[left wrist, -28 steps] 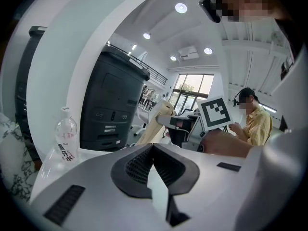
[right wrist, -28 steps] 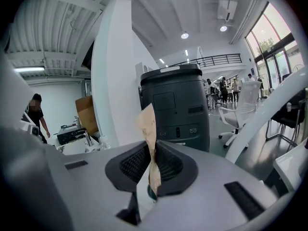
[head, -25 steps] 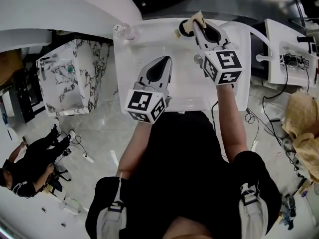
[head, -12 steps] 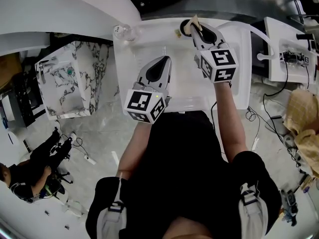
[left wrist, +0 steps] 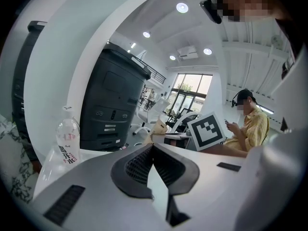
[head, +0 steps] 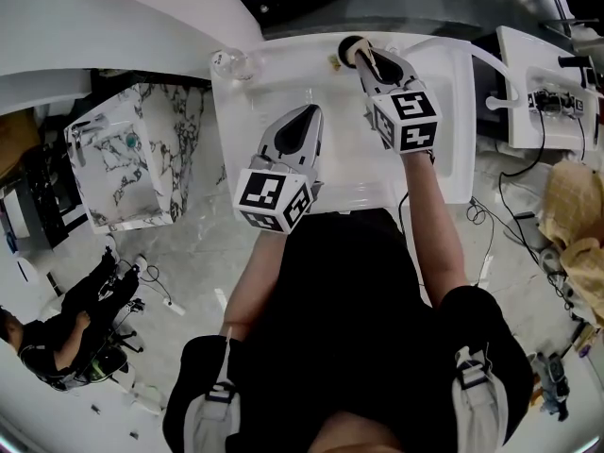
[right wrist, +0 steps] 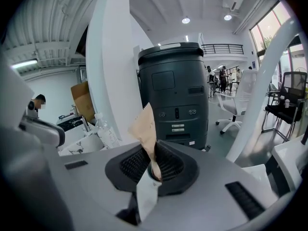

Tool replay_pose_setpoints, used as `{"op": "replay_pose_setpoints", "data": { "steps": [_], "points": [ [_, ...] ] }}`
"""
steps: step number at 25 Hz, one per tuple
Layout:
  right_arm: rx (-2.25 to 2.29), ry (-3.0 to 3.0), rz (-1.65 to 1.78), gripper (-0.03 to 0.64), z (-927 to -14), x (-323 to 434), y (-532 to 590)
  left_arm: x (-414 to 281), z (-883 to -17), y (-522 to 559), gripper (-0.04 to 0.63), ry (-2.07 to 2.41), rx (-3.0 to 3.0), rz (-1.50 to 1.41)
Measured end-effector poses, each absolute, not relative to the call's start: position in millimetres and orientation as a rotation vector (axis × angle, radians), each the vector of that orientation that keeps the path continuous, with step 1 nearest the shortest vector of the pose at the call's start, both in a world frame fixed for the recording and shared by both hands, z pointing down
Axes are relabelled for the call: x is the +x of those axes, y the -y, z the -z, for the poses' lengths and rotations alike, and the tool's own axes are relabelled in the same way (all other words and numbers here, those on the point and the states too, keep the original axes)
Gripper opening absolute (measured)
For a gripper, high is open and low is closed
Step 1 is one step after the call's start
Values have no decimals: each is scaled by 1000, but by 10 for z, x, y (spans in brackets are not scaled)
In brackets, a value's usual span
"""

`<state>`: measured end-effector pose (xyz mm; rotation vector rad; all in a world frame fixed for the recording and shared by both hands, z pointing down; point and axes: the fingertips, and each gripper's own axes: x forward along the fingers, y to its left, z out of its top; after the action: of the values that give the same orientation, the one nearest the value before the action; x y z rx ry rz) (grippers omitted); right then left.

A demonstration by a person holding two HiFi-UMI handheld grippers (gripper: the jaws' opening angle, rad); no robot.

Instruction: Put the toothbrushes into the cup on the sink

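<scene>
A dark round cup [head: 347, 45] stands at the back rim of the white sink [head: 444, 111]. My right gripper [head: 364, 58] reaches to the cup's near edge, shut on a toothbrush in a tan and white paper wrapper [right wrist: 144, 124]. The wrapper's tan end [head: 359, 55] lies over the cup's mouth. In the right gripper view the wrapper sticks up between the jaws of the right gripper [right wrist: 153, 163]. My left gripper [head: 310, 113] hovers over the basin's middle, shut with nothing in it. The left gripper view shows the left gripper [left wrist: 153, 149] with jaws pressed together.
A clear water bottle [head: 231, 61] [left wrist: 67, 139] stands at the sink's back left corner. A small yellowish item [head: 334, 62] lies left of the cup. A marble-patterned cabinet [head: 132, 149] stands to the left. A white unit with cables [head: 547, 92] is on the right.
My right gripper has moved back and left with the wrapped toothbrush, bringing its tan end over the cup. The left gripper has stayed in place.
</scene>
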<state>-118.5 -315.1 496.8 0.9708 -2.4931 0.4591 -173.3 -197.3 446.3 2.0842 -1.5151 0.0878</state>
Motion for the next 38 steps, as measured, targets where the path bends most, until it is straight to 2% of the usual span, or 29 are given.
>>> {"op": "replay_pose_setpoints", "data": {
  "steps": [22,38],
  "points": [
    [911,2420,-530,54,-5284,-1183,3111,-1730,-4491,1986,14,1502,2090,-107],
    [884,2440,-540,94,-5258,-1178,3052,-1751,-4481,1986,14,1522,2082,-104]
  ]
}}
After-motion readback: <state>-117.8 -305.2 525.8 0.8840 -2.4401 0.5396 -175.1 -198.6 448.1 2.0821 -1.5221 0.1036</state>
